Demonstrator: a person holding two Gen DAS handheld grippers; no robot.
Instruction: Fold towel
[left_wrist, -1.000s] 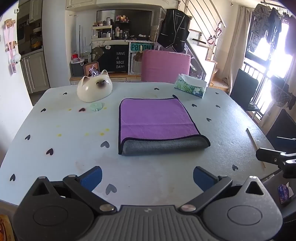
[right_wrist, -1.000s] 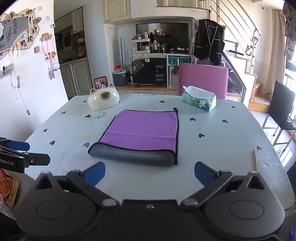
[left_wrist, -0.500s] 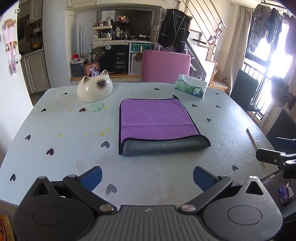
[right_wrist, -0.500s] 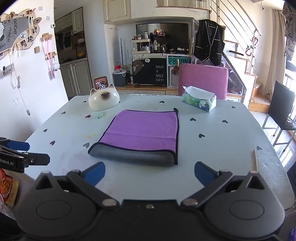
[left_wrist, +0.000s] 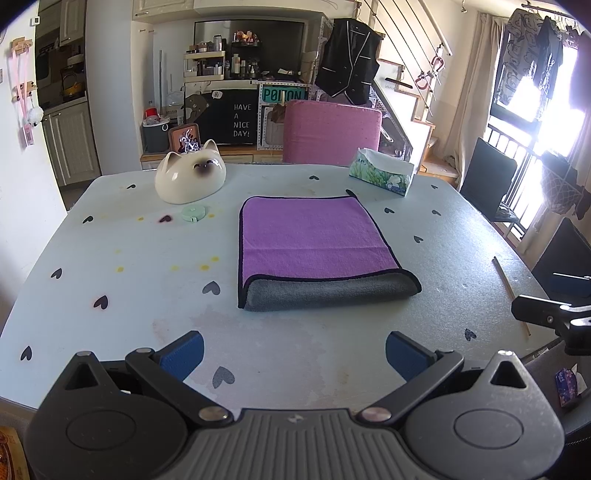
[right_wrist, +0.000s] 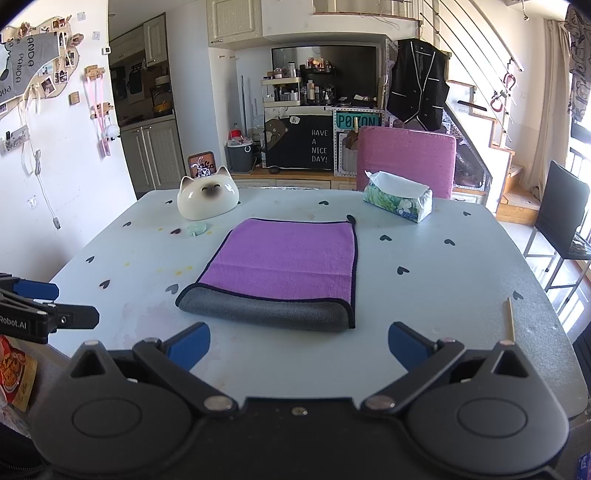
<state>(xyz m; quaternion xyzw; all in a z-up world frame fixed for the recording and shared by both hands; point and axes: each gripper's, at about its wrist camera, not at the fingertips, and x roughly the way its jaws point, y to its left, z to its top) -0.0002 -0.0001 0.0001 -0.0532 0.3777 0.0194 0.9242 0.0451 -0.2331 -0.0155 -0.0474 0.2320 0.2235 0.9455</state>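
A purple towel (left_wrist: 314, 236) with a dark hem lies folded flat on the pale blue table (left_wrist: 110, 317); its grey underside shows along the rolled near edge. It also shows in the right wrist view (right_wrist: 288, 258). My left gripper (left_wrist: 293, 354) is open and empty, held back at the table's near edge, apart from the towel. My right gripper (right_wrist: 299, 343) is open and empty, also near the front edge, short of the towel. The right gripper's tip shows at the right of the left wrist view (left_wrist: 546, 317).
A white cat-shaped bowl (left_wrist: 190, 177) and a small green disc (left_wrist: 194, 213) sit at the back left. A tissue box (left_wrist: 382, 177) stands at the back right. A thin wooden stick (left_wrist: 511, 291) lies near the right edge. A pink chair (left_wrist: 332, 133) stands behind the table.
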